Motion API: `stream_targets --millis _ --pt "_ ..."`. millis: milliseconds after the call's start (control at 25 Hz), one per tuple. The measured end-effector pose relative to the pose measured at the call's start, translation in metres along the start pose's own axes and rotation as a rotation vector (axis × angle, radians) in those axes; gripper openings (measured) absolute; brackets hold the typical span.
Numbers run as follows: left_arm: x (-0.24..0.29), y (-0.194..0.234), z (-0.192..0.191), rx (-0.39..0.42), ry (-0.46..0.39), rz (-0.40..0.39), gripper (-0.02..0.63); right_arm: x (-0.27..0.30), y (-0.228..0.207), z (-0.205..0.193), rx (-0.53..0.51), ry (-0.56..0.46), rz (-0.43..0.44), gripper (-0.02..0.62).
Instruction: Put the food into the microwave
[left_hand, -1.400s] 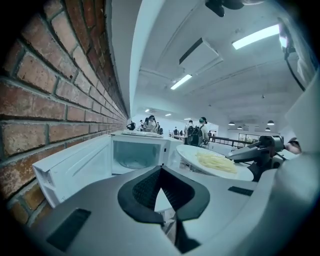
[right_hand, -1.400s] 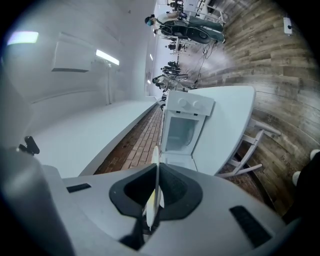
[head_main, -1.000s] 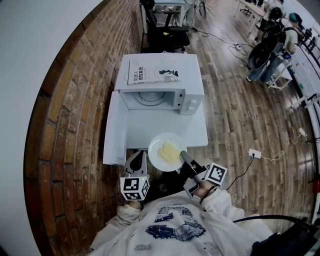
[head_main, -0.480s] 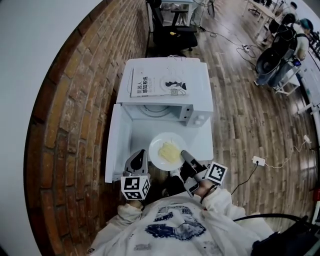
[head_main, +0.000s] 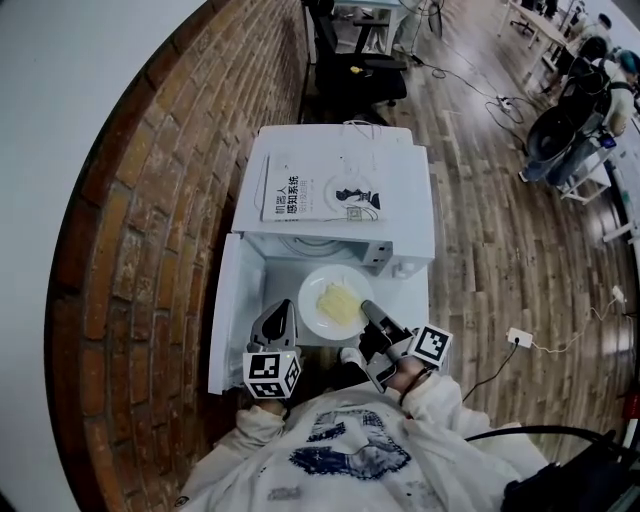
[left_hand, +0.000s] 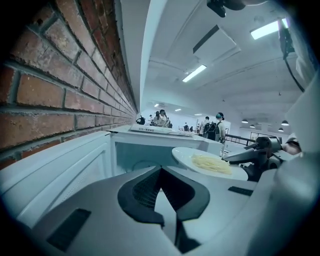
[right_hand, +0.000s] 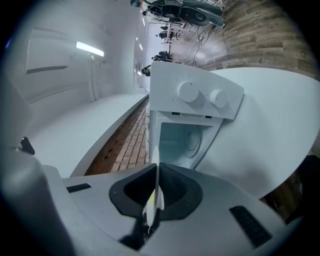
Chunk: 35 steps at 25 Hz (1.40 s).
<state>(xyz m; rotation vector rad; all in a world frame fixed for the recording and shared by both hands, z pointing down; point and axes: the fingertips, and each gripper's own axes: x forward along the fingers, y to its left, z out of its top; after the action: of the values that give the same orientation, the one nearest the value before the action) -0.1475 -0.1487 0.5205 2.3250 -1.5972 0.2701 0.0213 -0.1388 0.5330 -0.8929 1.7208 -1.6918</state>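
Plate (head_main: 316, 284) probably at microwave (head_main: 398, 190) mouth, cavity largely hidden

The microwave (head_main: 405, 200) is white all over, with its cavity tinted pale blue-white. On top of it lies a white book (head_main: 318, 192) with black print and a black figure. In front of the microwave, the plate (head_main: 313, 294) is white and the food (head_main: 340, 302) pale yellow. Left of the microwave, the wall (head_main: 150, 220) is red-brown brick with grey mortar lines. To its right, the floor (head_main: 490, 230) is grey-brown planks. The left tool (head_main: 279, 312) and right tool (head_main: 366, 307) are grey with black pads, and their cubes are white with black square markers.
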Motion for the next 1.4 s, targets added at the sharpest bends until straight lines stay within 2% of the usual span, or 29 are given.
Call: stream_targets --millis 320,640,920,1160,1400 --pt "0.030 0.004 0.001 -0.009 0.015 0.048 0.008 0.019 -0.015 0.026 0.012 0.043 -0.020 0.023" --pt "0.035 0.006 -0.003 -0.010 0.022 0.091 0.008 0.028 -0.030 0.034 0.019 0.066 -0.033 0.023" --pt "0.041 0.013 -0.002 0.003 0.022 0.100 0.008 0.038 -0.037 0.037 0.027 0.034 -0.039 0.023" --pt "0.059 0.021 -0.010 0.015 0.027 0.076 0.008 0.054 -0.064 0.041 0.024 -0.007 -0.077 0.023" --pt "0.075 0.034 -0.018 -0.015 0.022 0.071 0.008 0.074 -0.089 0.041 0.029 -0.041 -0.097 0.023"
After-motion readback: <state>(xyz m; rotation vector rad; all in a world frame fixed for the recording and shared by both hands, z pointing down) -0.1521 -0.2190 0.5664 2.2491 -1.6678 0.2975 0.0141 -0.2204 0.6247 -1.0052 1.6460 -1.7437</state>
